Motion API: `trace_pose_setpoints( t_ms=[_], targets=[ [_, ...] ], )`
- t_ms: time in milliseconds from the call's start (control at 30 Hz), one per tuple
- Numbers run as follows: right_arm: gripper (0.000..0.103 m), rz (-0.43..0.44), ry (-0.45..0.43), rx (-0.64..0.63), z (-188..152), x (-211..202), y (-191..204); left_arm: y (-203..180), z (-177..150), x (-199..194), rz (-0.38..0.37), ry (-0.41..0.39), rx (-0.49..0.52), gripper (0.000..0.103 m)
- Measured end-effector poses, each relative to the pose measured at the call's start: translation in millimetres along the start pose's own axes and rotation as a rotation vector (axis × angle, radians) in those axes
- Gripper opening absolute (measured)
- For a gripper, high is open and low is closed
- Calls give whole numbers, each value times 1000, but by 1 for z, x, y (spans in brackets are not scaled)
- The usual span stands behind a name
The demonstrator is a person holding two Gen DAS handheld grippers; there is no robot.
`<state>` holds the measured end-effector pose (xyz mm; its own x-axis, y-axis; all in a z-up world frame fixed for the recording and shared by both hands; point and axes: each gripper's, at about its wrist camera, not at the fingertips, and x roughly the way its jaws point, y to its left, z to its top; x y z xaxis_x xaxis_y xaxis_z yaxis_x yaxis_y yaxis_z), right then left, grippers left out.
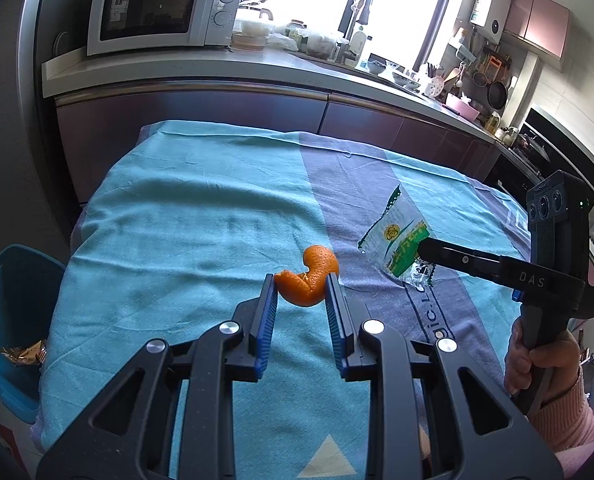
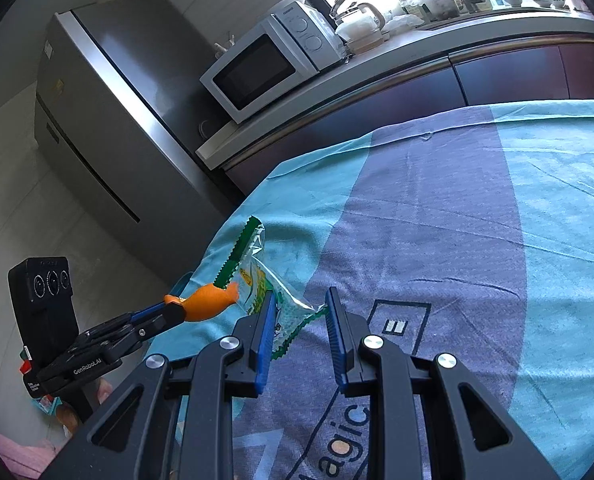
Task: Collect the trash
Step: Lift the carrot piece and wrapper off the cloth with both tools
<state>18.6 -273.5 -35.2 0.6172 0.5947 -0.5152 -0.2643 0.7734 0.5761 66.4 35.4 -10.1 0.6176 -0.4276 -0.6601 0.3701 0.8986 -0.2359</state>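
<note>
I am holding an orange peel (image 1: pixel 311 280) clenched in my left claw (image 1: pixel 302 294) and a snack wrapper (image 2: pixel 275 306) in my right claw (image 2: pixel 302 312), both above the cloth-covered tabletop (image 1: pixel 185 216), carrying them steadily toward the blue bin (image 1: pixel 7 320) without loosening either grip.

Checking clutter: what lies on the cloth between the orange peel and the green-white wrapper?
Nothing: only bare turquoise-and-purple cloth separates curled orange peel from crinkled green-white plastic wrapper, left wrist view.
</note>
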Motion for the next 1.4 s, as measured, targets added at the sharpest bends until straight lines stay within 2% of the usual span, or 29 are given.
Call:
trace_pose_setpoints(
  t_ms=[1400],
  targets=[
    [23, 81, 78, -64, -3, 48, 49, 45, -13, -38, 71, -32, -78, 25]
  ],
)
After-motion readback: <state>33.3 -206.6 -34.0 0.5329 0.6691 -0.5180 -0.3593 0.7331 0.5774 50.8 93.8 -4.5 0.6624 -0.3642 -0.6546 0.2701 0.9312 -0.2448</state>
